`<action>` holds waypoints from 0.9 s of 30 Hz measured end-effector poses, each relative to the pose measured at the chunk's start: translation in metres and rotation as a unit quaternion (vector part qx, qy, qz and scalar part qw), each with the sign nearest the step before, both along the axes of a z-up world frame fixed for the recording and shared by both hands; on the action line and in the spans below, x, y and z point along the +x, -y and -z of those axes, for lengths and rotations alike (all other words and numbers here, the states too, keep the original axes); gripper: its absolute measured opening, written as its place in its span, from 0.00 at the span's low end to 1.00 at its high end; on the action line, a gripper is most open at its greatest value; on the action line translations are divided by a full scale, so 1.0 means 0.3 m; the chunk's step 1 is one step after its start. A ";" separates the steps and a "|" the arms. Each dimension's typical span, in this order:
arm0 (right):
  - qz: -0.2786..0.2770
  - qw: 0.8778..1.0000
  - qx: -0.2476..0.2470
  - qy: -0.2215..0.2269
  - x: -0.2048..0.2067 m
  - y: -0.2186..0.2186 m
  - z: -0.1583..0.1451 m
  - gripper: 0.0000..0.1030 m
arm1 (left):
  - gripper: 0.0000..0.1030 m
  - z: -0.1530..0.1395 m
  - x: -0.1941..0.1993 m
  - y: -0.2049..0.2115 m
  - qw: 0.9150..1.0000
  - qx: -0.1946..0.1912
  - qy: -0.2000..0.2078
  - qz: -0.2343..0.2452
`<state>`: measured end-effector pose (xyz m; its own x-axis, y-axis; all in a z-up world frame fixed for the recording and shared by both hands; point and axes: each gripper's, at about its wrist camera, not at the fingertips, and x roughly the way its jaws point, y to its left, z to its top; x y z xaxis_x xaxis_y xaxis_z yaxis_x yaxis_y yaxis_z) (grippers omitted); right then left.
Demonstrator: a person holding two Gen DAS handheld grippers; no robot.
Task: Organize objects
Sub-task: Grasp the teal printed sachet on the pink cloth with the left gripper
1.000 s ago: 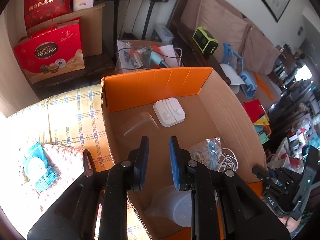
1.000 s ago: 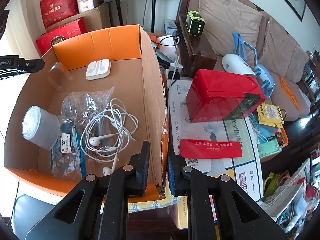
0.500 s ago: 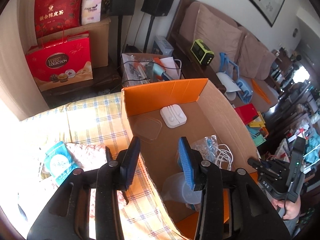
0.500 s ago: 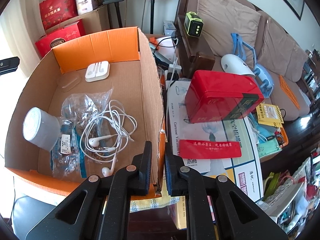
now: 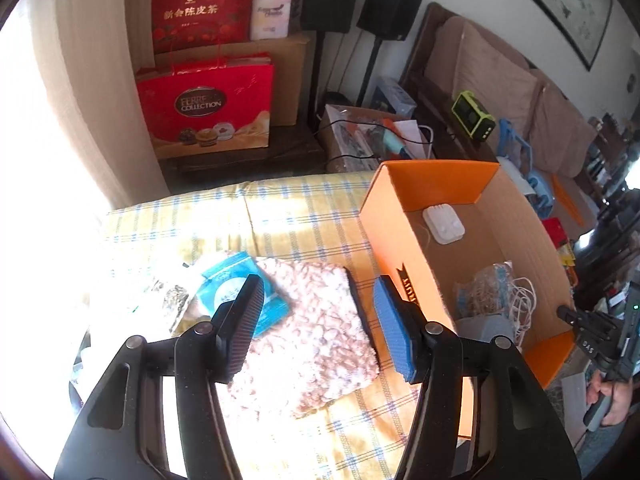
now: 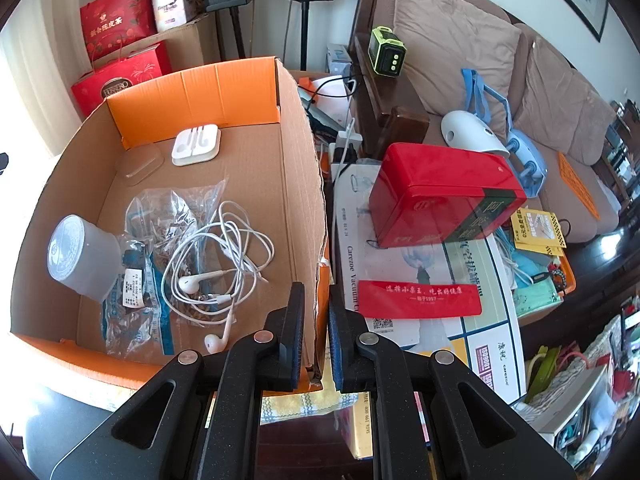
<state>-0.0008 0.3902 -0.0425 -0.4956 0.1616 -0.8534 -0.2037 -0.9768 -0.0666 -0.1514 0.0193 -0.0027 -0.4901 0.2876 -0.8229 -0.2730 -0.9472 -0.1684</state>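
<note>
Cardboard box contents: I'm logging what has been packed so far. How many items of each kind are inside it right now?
In the cardboard box:
White earphone case: 1
Clear plastic lid: 1
Translucent plastic cup: 1
Clear plastic bags: 2
White wired earphones: 1
Total: 6

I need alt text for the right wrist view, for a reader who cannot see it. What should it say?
The right gripper is shut on the side wall of an open cardboard box. Inside lie tangled white earphones, a white earphone case, a grey plastic cup on its side and clear plastic bags. A red tin sits outside, on the picture's right.
</note>
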 end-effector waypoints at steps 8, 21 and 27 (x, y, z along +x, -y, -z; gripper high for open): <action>-0.001 1.000 0.001 0.001 0.000 0.000 -0.001 0.10 | 0.53 0.116 -0.023 0.194 0.998 -0.013 0.033 -0.055; -0.002 1.000 0.002 0.001 -0.004 -0.004 0.001 0.10 | 0.53 0.237 -0.073 0.267 0.993 0.030 0.083 -0.081; -0.002 1.000 0.002 0.001 -0.002 -0.005 0.003 0.10 | 0.53 0.267 -0.109 0.232 0.992 0.041 0.095 -0.079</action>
<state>-0.0015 0.3917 -0.0434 -0.4950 0.1635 -0.8534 -0.1991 -0.9774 -0.0718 -0.1841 -0.0502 -0.0830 -0.3729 0.2901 -0.8814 -0.0792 -0.9564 -0.2813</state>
